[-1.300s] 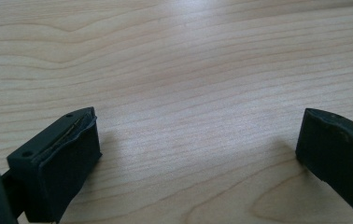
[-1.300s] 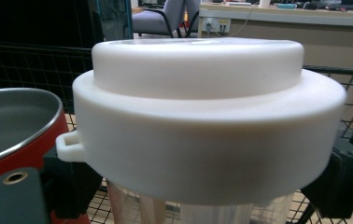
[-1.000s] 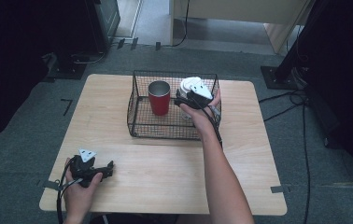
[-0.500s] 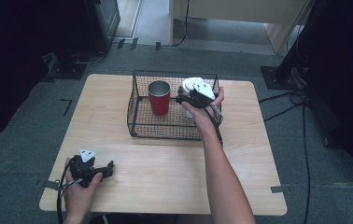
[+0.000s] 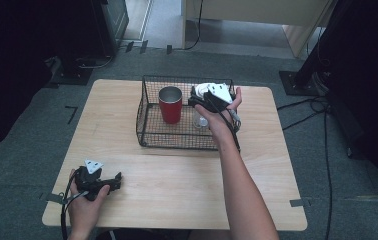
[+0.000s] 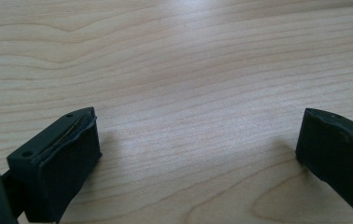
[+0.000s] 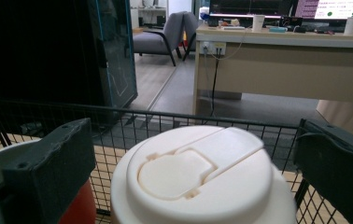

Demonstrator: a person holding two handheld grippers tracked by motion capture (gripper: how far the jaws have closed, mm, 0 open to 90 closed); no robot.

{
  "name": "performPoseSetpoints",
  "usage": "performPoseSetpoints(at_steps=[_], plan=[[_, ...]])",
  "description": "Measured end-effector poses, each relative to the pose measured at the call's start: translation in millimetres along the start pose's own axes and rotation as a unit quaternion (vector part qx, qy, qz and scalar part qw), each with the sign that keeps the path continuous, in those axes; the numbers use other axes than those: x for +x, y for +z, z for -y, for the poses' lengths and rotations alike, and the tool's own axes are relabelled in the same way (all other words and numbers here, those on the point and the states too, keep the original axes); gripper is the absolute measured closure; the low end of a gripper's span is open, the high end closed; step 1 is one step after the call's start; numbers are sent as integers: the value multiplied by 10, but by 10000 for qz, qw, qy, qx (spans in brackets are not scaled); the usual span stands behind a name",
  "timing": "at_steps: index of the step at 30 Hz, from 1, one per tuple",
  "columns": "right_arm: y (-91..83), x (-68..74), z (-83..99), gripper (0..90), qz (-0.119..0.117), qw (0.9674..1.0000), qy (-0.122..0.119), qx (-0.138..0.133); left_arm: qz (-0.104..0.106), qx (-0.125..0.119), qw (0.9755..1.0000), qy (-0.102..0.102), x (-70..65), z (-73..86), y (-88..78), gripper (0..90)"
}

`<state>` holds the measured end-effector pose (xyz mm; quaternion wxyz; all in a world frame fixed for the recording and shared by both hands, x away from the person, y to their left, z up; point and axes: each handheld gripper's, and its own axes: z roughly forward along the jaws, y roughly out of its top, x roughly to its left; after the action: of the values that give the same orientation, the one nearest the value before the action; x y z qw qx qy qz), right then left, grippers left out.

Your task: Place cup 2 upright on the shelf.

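Note:
A black wire basket (image 5: 152, 134) stands at the back of the wooden table (image 5: 187, 185). Inside it are a red cup (image 5: 170, 105) and, to its right, a clear cup (image 5: 200, 120) with a white lid (image 7: 198, 177). My right gripper (image 5: 203, 102) hovers just over that lid. Its jaws have just been opening and now stand wide on either side of the lid without touching it, as the right gripper view (image 7: 194, 136) shows. The red cup (image 7: 74, 207) sits behind the left jaw there. My left gripper (image 5: 113, 181) rests open on the table's near left, nothing between its fingers (image 6: 67, 158).
The basket's far wall (image 7: 165, 119) rises just beyond the lid. Past the table are grey floor, a dark cabinet (image 5: 108, 22) at back left and a desk (image 7: 282, 65). Cables (image 5: 322, 145) trail on the floor at the right. Bare wood lies in front of the basket.
My right hand has risen slightly over the lidded cup in the basket. The left hand and its gripper have stayed where they were.

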<state>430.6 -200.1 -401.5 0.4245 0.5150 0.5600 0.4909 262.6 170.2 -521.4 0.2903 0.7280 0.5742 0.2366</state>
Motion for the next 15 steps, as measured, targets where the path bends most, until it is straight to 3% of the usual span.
performPoseSetpoints(at_steps=[6, 10, 15], plan=[[-134, -33, -85, 0, -43, 10000, -71, -7, 1, 3, 10000, 3, 0, 0, 0, 2], [-240, -62, -78, 0, -64, 9998, -206, 39, 0, 3, 10000, 4, 1, 0, 0, 2], [-367, -102, -46, 0, -151, 9997, -207, 53, -1, 2, 10000, 0, 0, 0, 0, 2]])
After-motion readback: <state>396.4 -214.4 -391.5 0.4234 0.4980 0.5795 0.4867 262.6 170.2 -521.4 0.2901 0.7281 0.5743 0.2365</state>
